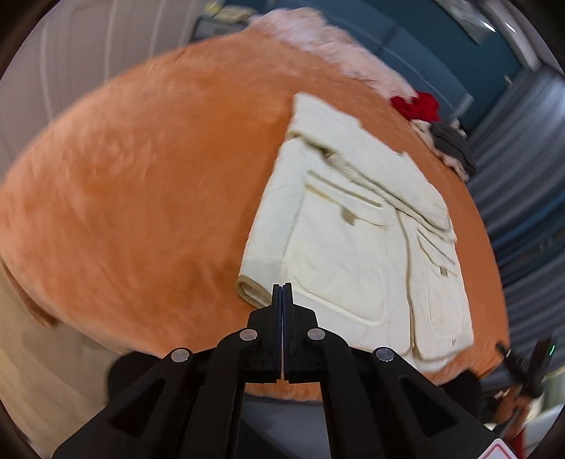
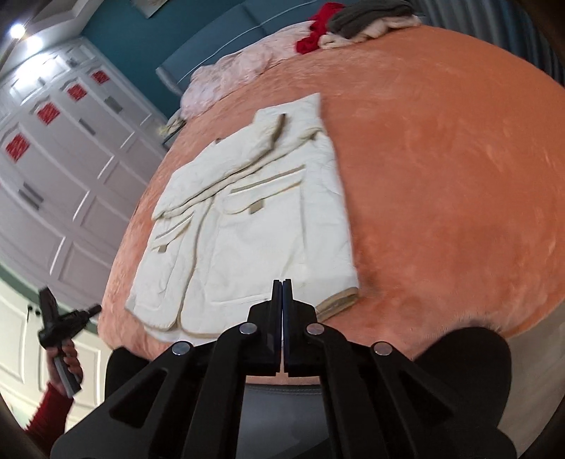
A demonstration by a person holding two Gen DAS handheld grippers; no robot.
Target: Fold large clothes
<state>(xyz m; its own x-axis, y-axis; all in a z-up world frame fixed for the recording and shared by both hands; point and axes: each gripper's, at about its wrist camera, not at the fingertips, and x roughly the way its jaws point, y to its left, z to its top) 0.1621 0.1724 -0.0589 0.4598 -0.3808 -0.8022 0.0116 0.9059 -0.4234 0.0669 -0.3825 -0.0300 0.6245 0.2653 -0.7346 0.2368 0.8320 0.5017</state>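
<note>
A cream quilted jacket (image 1: pixel 356 226) with flap pockets lies folded on the orange plush bed cover (image 1: pixel 134 197), its sleeves laid across the front. In the left wrist view my left gripper (image 1: pixel 282 287) is shut with nothing between its fingers, hovering just above the jacket's near left hem corner. In the right wrist view the same jacket (image 2: pixel 254 226) lies ahead, and my right gripper (image 2: pixel 282 284) is shut and empty above the near hem, close to its right corner. The other gripper (image 2: pixel 53 317) shows at the left, held by a hand in a red sleeve.
A pile of red, grey and pale clothes (image 2: pixel 356 24) sits at the bed's far edge, beside a pink blanket (image 2: pixel 233 70). White panelled wardrobes (image 2: pixel 60 169) stand left of the bed. Blue-grey curtains (image 1: pixel 519 183) hang on the other side.
</note>
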